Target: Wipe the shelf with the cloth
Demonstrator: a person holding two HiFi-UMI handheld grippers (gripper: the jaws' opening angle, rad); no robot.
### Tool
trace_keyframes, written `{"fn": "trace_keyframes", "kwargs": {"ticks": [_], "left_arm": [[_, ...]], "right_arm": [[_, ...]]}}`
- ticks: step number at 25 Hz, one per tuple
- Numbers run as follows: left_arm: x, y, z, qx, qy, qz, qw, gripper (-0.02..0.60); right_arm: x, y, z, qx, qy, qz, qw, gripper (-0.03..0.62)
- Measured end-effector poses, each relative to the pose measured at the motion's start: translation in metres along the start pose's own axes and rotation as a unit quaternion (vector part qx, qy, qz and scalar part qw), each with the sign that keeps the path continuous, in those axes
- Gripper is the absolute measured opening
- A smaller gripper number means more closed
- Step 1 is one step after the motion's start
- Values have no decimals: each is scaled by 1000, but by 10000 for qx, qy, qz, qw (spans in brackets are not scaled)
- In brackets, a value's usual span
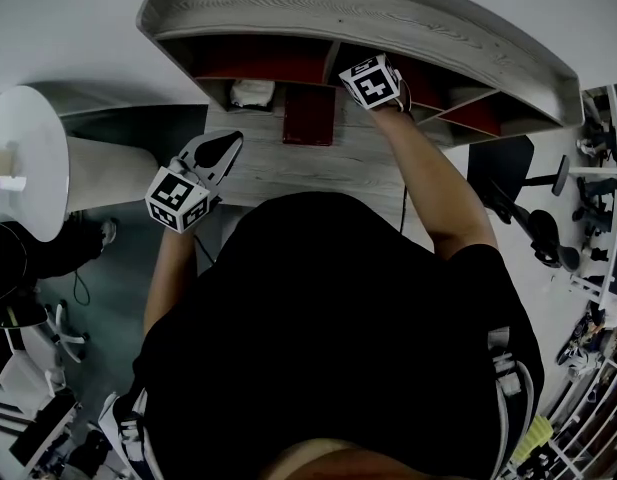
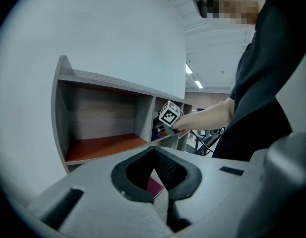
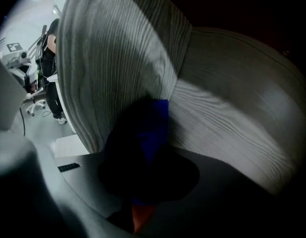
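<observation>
The shelf (image 1: 388, 13) is pale grey with wavy wood lines, and its inside floors are red-brown. The cloth (image 3: 155, 128) is bright blue. The book (image 1: 309, 116) is dark red. The marker cubes (image 1: 178, 200) have black and white squares. The person's shirt (image 1: 328, 348) is black.

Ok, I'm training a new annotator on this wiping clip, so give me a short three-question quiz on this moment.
1. True or false: the left gripper holds the cloth.
2. Which gripper reaches into the shelf? A. left B. right C. both
3. Fill in: the cloth is ____ in colour.

Key:
1. False. The left gripper is shut on nothing, outside the shelf.
2. B. The right gripper is in a compartment, shut on the cloth.
3. Blue.
</observation>
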State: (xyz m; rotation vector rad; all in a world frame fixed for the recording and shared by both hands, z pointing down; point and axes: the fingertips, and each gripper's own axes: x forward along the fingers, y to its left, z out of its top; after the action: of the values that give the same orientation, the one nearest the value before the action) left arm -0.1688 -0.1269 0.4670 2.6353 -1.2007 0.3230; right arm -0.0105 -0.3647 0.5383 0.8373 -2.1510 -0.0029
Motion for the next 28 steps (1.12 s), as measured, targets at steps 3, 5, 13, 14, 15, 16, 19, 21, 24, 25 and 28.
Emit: {"fn": "trace_keyframes", "kwargs": {"ticks": [3,5,13,14,15,16,19,21,24,25,28], "left_arm": [[10,-2,1,26,-15,-97,9999,17],[20,-4,1,36,-15,-180,9998,17],[41,-9,5,82,-15,-493,9988,17],[45,-10,5,86,-10,-530,9986,17],[48,-10,5,89,-5,-565,9984,17],[51,-9,5,93,-3,-596,9982,17],[56,-9,9,113,-23,-668,9977,17],[59,-10,10,123,-24,-718,9973,17],[63,-11,9,124,2,-797,9967,17],[64,-12,9,124,9,-819,9966,17],[67,-13,10,123,29,-875,9961,17]], "right_arm": [[-2,-6,-9,-5,53,-45,10000,69],[-3,-13,-17,9,104,-103,9999,70],[-23,-39,-44,267,156,-406,9987,71],[-25,-43,-49,309,189,-447,9983,71],[-26,-47,-54,349,217,-482,9980,69],[-28,-51,-58,388,240,-515,9976,71],[-36,-60,-69,496,286,-623,9964,71],[-41,-68,-76,598,296,-702,9953,69],[-48,-77,-88,857,349,-801,9925,70],[-50,-80,-91,926,362,-829,9916,70],[-56,-87,-99,1061,412,-911,9893,71]]}}
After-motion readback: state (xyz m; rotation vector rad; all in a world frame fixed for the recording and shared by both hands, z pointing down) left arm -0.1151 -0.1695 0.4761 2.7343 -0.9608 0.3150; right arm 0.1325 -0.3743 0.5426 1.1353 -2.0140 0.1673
